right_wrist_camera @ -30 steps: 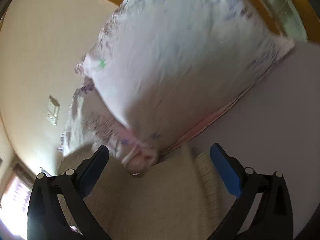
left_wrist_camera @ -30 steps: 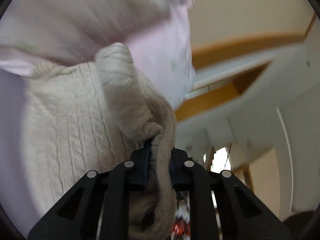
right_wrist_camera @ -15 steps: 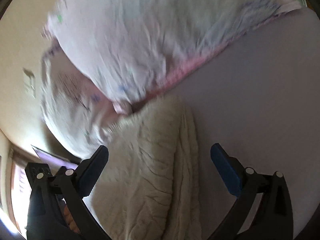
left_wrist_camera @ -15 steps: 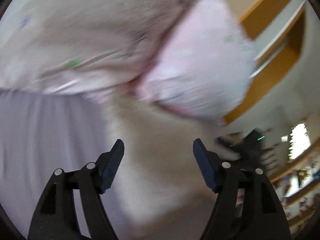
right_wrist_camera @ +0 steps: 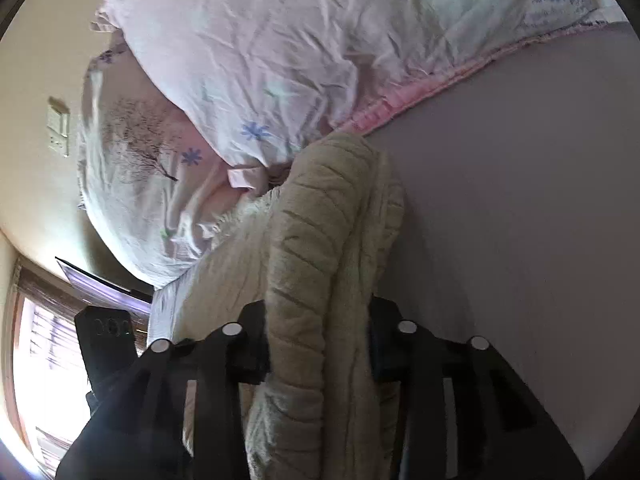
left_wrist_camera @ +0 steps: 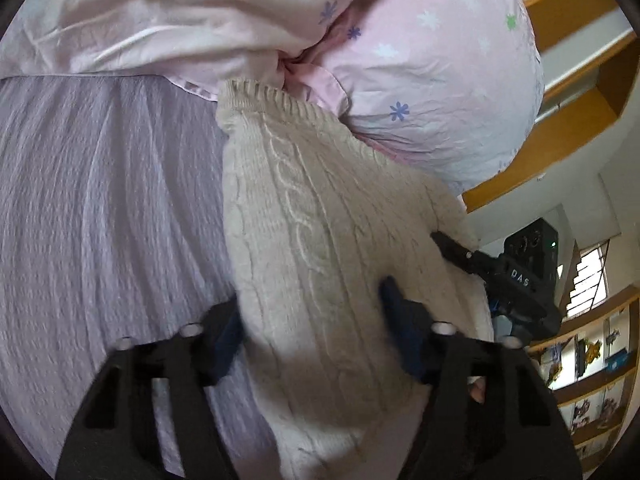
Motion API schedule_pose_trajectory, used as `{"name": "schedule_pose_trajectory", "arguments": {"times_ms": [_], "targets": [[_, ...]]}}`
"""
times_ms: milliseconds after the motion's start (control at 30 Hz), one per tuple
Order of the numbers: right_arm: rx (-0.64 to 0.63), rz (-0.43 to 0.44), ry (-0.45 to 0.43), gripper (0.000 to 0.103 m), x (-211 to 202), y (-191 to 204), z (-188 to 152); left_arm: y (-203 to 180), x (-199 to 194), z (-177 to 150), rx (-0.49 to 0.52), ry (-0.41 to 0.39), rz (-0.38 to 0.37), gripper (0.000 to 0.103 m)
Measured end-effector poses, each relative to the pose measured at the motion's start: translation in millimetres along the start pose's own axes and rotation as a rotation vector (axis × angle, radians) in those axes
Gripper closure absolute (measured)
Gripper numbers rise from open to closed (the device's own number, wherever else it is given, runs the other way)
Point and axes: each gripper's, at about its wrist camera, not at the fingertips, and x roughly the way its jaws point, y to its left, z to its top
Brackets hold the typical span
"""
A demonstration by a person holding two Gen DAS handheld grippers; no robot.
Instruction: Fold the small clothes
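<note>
1. One cream cable-knit sweater (left_wrist_camera: pixel 312 216) lies folded on the lavender crinkled bedsheet (left_wrist_camera: pixel 104 216), far ribbed edge touching the pink floral pillows (left_wrist_camera: pixel 436 80).
2. Left gripper (left_wrist_camera: pixel 312 308): fingers spread, one on each side of the sweater's near part; blue pads (left_wrist_camera: pixel 394 300) against the knit, not pinching it together.
3. Right gripper (right_wrist_camera: pixel 318 344): jaws on both sides of a thick rolled fold of the same sweater (right_wrist_camera: pixel 312 264); knit fills the gap between them, looks clamped on it.
4. In the left wrist view, the other black gripper body (left_wrist_camera: pixel 516 276) sits at the sweater's right edge, one finger touching the knit.
5. In the right wrist view, the bedsheet (right_wrist_camera: pixel 520 220) is right of the fold and the pillows (right_wrist_camera: pixel 280 60) are far and left.
6. Wooden shelving (left_wrist_camera: pixel 600 368) near right, blurred; orange wood trim (left_wrist_camera: pixel 568 92) far right.
</note>
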Motion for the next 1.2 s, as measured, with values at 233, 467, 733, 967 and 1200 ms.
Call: {"name": "schedule_pose_trajectory", "arguments": {"times_ms": [233,467,733,967,1200], "targets": [[-0.128,0.196,0.080,0.068,34.3,56.5,-21.9,22.3,-85.4,-7.0,0.124,-0.106,0.057,0.060],[-0.182,-0.022,-0.059,0.041,26.1,75.9,-27.0,18.3,-131.0,-31.5,0.255,-0.322,0.372,0.037],[-0.405,-0.160,0.008,0.091,51.7,112.7,-46.9,-31.0,-101.0,-55.8,0.432,-0.265,0.243,0.024],[-0.455,-0.376,-0.097,0.093,55.9,105.8,-25.8,-35.7,-74.4,-63.6,0.480,-0.198,0.241,0.031],[-0.455,-0.366,-0.160,0.078,13.9,114.4,-47.6,-29.6,-92.4,-70.5,0.453,-0.227,0.217,0.027]]}}
